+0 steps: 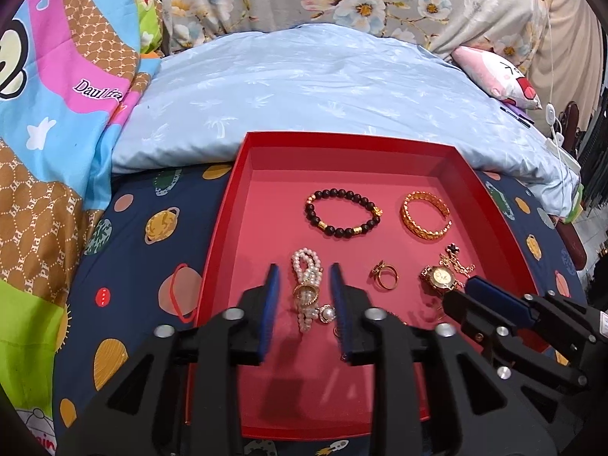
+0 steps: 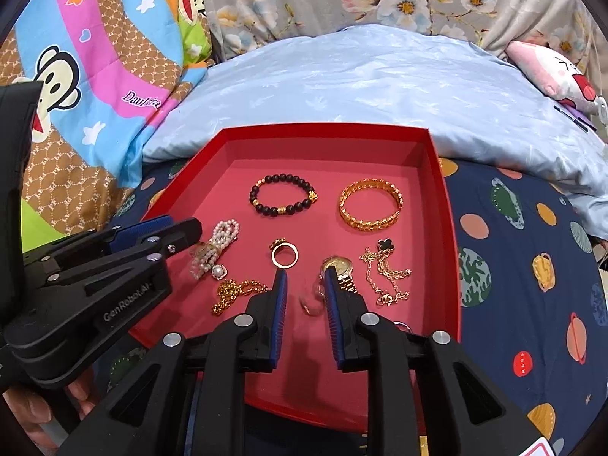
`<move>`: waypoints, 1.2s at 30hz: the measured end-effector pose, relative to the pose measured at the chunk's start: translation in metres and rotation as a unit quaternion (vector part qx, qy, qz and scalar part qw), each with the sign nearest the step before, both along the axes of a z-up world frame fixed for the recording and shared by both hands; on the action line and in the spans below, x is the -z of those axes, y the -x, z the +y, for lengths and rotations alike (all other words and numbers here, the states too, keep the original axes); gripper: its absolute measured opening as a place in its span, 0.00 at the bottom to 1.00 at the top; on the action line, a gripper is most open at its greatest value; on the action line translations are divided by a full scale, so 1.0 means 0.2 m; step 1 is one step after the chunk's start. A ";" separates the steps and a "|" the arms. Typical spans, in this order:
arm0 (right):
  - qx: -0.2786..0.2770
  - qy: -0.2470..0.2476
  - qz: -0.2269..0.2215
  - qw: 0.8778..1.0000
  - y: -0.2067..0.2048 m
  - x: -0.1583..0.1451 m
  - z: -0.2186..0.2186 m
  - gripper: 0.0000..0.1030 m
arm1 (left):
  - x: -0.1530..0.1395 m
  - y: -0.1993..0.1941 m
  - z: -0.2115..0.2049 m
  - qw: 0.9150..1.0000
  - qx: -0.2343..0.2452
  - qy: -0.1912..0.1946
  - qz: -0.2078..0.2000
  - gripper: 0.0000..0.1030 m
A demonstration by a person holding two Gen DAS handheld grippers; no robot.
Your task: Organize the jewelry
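Note:
A red tray (image 1: 243, 174) (image 2: 444, 205) lies on the bed and holds jewelry: a black bead bracelet (image 1: 342, 214) (image 2: 283, 193), a gold bangle (image 1: 425, 216) (image 2: 370, 203), a gold ring (image 1: 384, 275) (image 2: 285, 255), a gold watch (image 1: 439, 276) (image 2: 340, 268), a thin gold chain with a black clover (image 2: 385, 271) and a gold bead chain (image 2: 237, 292). My left gripper (image 1: 304, 285) is open, its fingers either side of a pearl bracelet (image 1: 307, 287) (image 2: 214, 252). My right gripper (image 2: 304, 285) is open just above the tray, its right finger beside the watch.
The tray rests on a dark blue planet-print sheet (image 1: 144, 266) (image 2: 524, 258). A light blue pillow (image 1: 304, 87) lies behind it, a colourful cartoon quilt (image 1: 57, 114) to the left, a pink plush toy (image 1: 497, 76) at the far right.

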State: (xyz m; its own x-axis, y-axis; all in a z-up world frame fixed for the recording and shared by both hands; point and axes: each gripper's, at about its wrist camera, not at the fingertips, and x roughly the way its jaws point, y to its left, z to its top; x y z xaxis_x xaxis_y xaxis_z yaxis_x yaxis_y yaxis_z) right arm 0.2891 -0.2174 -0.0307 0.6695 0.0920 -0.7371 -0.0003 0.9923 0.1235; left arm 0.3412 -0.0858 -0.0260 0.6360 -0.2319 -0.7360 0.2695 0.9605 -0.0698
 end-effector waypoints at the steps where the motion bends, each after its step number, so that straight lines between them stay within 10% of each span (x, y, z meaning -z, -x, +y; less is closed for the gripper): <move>1: 0.002 -0.001 -0.002 1.000 0.01 -0.01 0.00 0.22 | 0.00 0.00 0.00 1.000 -0.005 0.001 -0.001 0.38; 23: 0.038 -0.006 -0.029 0.999 0.32 -0.20 0.03 0.52 | -0.19 0.29 0.05 1.000 -0.010 -0.007 -0.026 0.39; 36: 0.093 0.028 -0.037 0.995 0.63 -0.18 0.04 0.70 | -0.14 0.59 0.10 0.999 -0.035 -0.022 -0.033 0.65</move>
